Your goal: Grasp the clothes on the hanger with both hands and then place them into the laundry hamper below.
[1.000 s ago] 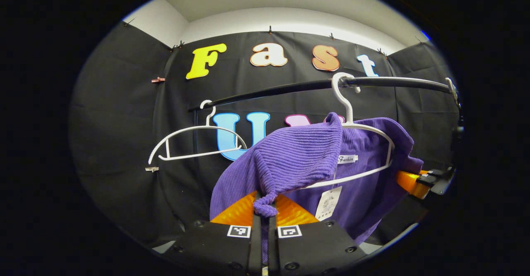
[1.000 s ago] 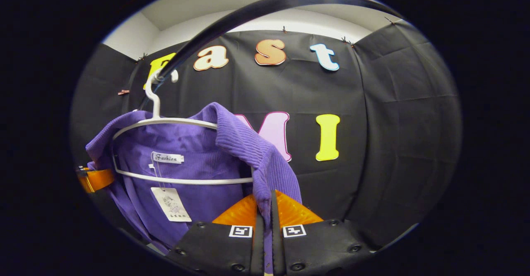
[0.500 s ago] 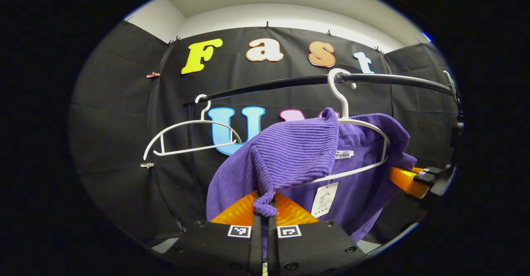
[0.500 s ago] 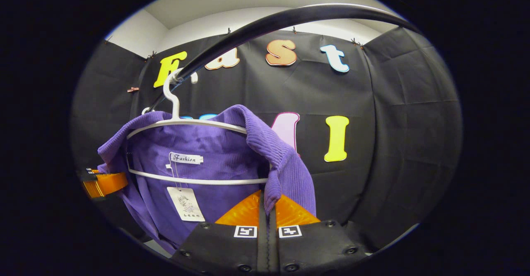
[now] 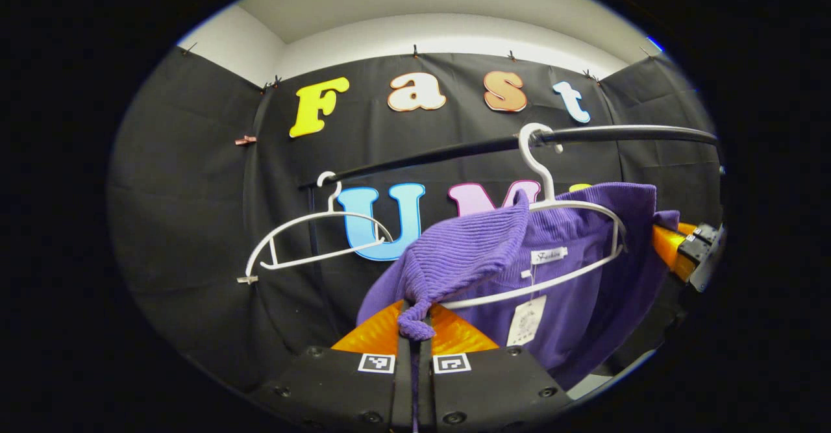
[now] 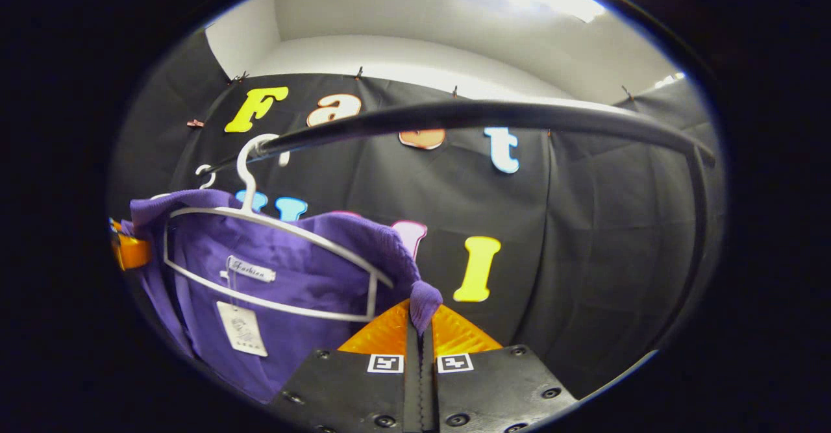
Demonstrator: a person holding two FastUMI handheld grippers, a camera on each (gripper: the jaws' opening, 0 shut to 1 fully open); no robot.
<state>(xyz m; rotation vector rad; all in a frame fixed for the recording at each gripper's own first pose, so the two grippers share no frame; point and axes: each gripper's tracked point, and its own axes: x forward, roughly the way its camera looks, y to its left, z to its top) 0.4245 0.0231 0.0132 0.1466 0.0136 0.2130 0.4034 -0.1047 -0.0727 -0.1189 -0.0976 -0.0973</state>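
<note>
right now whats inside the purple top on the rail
Inside the purple top, the white hanger shows through the open neck, with a neck label and a paper tag dangling. The hanger's left shoulder is covered by bunched fabric.

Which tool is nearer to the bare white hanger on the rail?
Left. The left tool, shut on the purple top, sits beside the bare hanger; the right tool grips the top's far shoulder.

purple ribbed garment (image 5: 474, 251), white hangers (image 5: 571, 238), black rail (image 6: 480, 113), white paper tag (image 6: 241, 329) at 7 o'clock
</note>
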